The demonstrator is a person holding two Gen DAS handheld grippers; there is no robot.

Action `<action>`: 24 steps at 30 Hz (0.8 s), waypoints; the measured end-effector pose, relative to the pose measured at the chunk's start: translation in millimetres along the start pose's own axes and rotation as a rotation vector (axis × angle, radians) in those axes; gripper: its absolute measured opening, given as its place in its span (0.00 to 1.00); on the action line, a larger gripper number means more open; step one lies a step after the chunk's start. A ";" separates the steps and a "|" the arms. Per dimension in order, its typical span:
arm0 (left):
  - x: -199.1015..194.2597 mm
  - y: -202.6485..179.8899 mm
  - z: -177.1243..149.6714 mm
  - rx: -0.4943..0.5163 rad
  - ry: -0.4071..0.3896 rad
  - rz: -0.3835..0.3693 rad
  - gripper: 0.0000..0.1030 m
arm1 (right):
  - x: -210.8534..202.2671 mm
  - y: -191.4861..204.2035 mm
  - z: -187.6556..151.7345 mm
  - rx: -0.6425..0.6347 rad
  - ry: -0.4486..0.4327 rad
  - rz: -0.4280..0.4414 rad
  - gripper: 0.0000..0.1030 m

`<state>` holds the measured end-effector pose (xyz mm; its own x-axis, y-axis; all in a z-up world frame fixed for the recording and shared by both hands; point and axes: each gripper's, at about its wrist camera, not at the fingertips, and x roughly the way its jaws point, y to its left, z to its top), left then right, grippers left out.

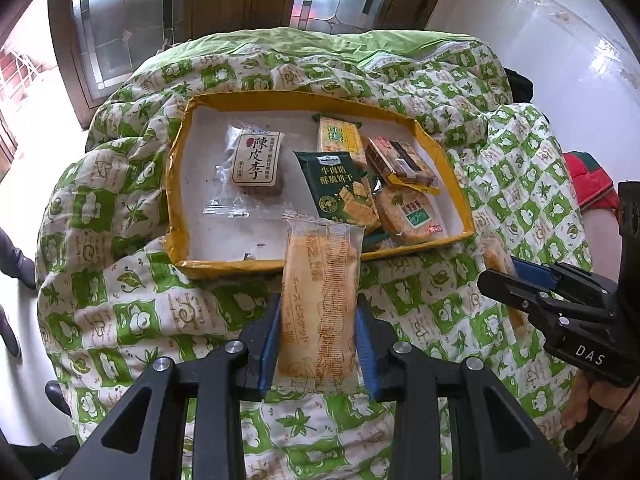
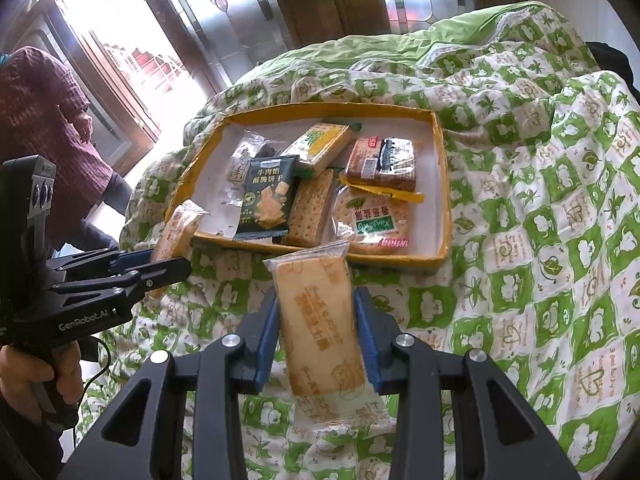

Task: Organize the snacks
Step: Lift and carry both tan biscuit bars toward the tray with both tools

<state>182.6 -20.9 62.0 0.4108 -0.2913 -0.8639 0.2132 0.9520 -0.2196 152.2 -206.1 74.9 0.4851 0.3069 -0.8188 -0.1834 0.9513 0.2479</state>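
Note:
My left gripper is shut on an orange biscuit packet, held upright just in front of the near rim of a yellow-edged tray. My right gripper is shut on a similar orange packet, also just short of the tray. Each gripper shows in the other's view: the right gripper at the right edge with its packet, and the left gripper at the left with its packet. Several snack packets lie in the tray, among them a dark green cracker packet and a clear plum packet.
The tray rests on a rumpled green-and-white quilt that slopes away on all sides. A person in a maroon sweater stands at the left. Wood-framed glass doors rise behind the quilt. A red item lies at the right.

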 end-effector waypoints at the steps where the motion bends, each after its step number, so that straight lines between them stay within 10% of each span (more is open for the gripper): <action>1: 0.5 0.7 1.0 -0.001 0.001 0.000 0.34 | 0.8 -0.3 1.4 0.002 0.001 -0.001 0.34; 24: 9.6 21.0 34.0 -0.027 0.004 0.000 0.34 | 18.7 -8.3 31.9 0.012 0.011 -0.010 0.34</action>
<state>221.2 -7.0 64.5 0.4068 -0.2910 -0.8659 0.1895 0.9542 -0.2317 190.0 -207.3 74.1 0.4778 0.2975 -0.8266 -0.1688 0.9545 0.2460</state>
